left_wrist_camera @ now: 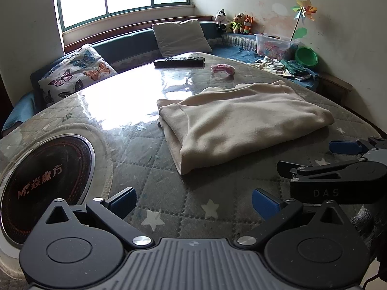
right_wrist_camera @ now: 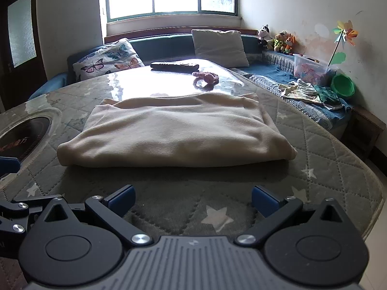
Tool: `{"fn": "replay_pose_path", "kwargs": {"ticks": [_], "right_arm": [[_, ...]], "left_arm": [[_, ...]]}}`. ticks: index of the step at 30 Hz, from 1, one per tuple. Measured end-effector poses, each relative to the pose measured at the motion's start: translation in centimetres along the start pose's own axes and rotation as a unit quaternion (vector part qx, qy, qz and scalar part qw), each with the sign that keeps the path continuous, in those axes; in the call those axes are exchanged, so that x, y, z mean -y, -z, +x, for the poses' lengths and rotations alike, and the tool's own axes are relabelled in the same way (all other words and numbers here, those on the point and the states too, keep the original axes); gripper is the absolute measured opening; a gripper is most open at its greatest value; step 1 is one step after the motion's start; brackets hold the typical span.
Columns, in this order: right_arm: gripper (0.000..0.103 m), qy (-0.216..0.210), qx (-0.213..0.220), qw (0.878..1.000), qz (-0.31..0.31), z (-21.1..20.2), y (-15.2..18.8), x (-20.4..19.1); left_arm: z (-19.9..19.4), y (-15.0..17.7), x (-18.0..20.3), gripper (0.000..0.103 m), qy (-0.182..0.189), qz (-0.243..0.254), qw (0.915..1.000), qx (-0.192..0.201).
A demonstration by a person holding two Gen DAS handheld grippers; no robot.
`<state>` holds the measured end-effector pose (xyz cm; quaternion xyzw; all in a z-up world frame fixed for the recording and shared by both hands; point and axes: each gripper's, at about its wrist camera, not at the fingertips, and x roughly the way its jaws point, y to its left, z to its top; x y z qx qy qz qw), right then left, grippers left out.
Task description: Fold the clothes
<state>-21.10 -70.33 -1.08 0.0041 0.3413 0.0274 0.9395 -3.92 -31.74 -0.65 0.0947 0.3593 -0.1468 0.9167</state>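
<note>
A round quilted table (right_wrist_camera: 302, 130) with star patches carries a cream garment (right_wrist_camera: 174, 130), folded into a thick rectangle near the middle. Left of it an induction hob (left_wrist_camera: 46, 188) is set into the tabletop. Both the left gripper (left_wrist_camera: 193, 203) and the right gripper (right_wrist_camera: 193, 200) hover with jaws spread wide, empty. Beyond the garment lie a black remote (right_wrist_camera: 174, 67) and a small pink toy (right_wrist_camera: 205, 78).
</note>
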Motion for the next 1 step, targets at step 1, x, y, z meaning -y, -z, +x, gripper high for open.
{"fn": "replay_pose_path", "kwargs": {"ticks": [1], "right_arm": [[0.103,0.000,-0.001,1.000,0.000,0.07,-0.03,0.01]], "left_arm": [[0.06,-0.02,-0.03,0.103,0.000,0.000,1.0000,-0.001]]}}
